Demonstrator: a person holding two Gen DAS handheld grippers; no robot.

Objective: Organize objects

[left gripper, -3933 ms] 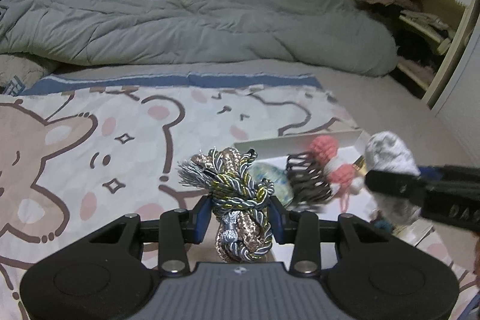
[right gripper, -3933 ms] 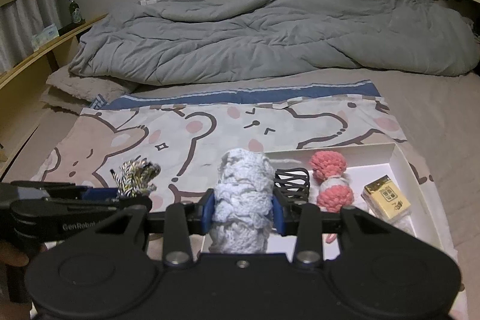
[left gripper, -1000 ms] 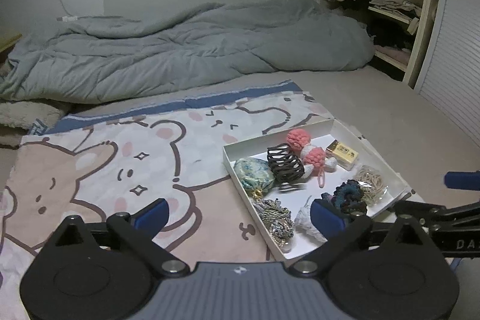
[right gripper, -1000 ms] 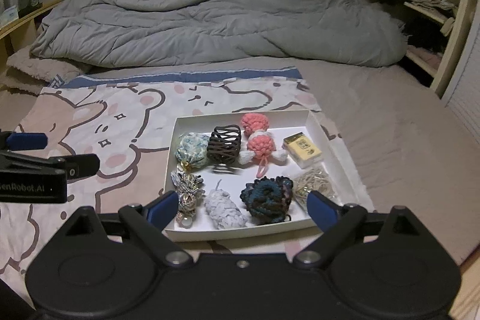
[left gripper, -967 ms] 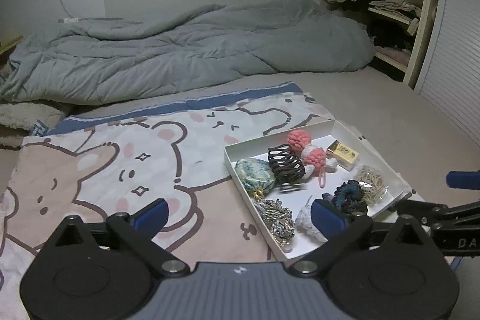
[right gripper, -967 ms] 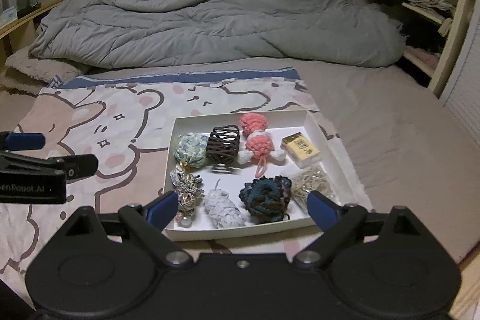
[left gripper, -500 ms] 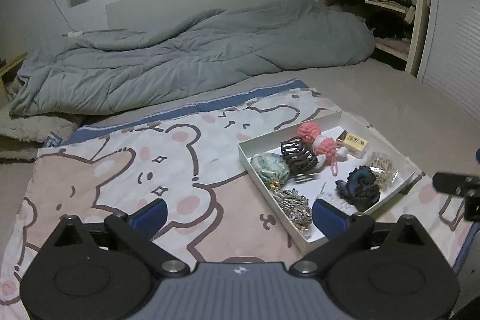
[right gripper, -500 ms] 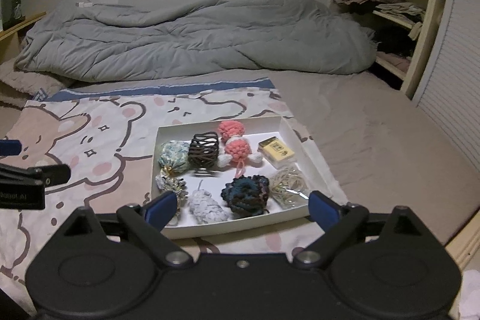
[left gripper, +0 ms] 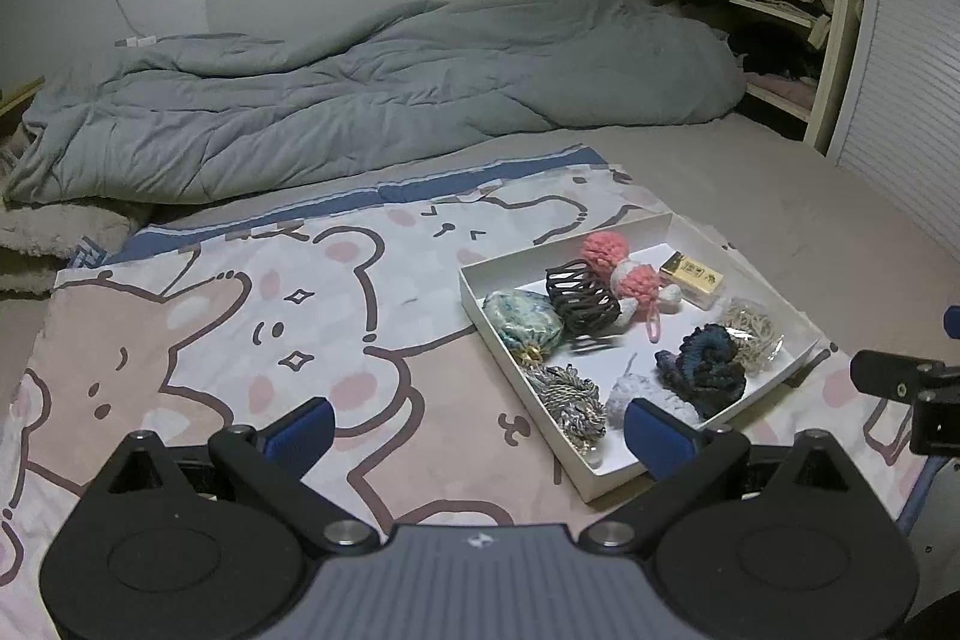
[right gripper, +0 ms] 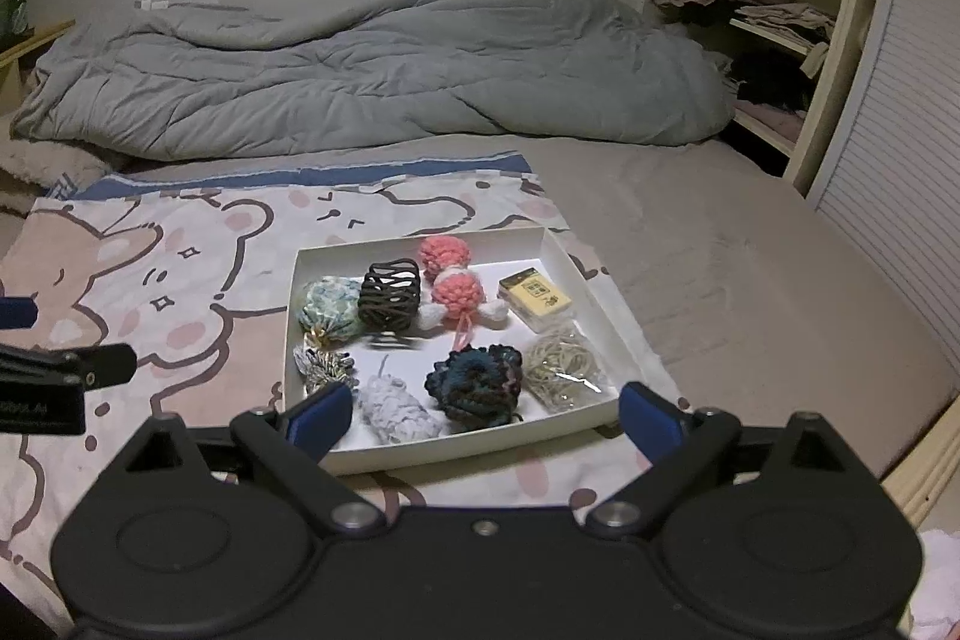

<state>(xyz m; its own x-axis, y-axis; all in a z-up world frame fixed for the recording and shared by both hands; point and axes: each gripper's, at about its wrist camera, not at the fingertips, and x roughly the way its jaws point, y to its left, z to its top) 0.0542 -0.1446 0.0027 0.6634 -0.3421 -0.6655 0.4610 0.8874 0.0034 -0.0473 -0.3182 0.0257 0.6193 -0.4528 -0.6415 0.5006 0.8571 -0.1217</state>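
Observation:
A white tray [right gripper: 558,244] lies on the bear-print blanket [right gripper: 180,244] and holds several small things: a pink knitted toy [right gripper: 447,274], a dark claw clip [right gripper: 389,301], a teal pouch [right gripper: 327,307], a gold-blue braided cord [right gripper: 321,364], a pale knitted scrunchie [right gripper: 393,412], a dark blue scrunchie [right gripper: 477,382], rubber bands [right gripper: 561,364] and a yellow box [right gripper: 534,298]. My right gripper [right gripper: 483,421] is open and empty, above the tray's near edge. My left gripper [left gripper: 477,433] is open and empty, left of the tray [left gripper: 480,298]. The cord [left gripper: 570,397] lies near its right finger.
A rumpled grey duvet [right gripper: 372,76] covers the far half of the bed. Open shelves with clothes [right gripper: 756,34] stand at the far right beside a slatted door [right gripper: 900,160]. The bed's wooden edge [right gripper: 924,466] runs at the near right.
Earlier each gripper was shut on a piece: left on the braided cord, right on the pale scrunchie. Both pieces now lie in the tray, and both open grippers have drawn back and up.

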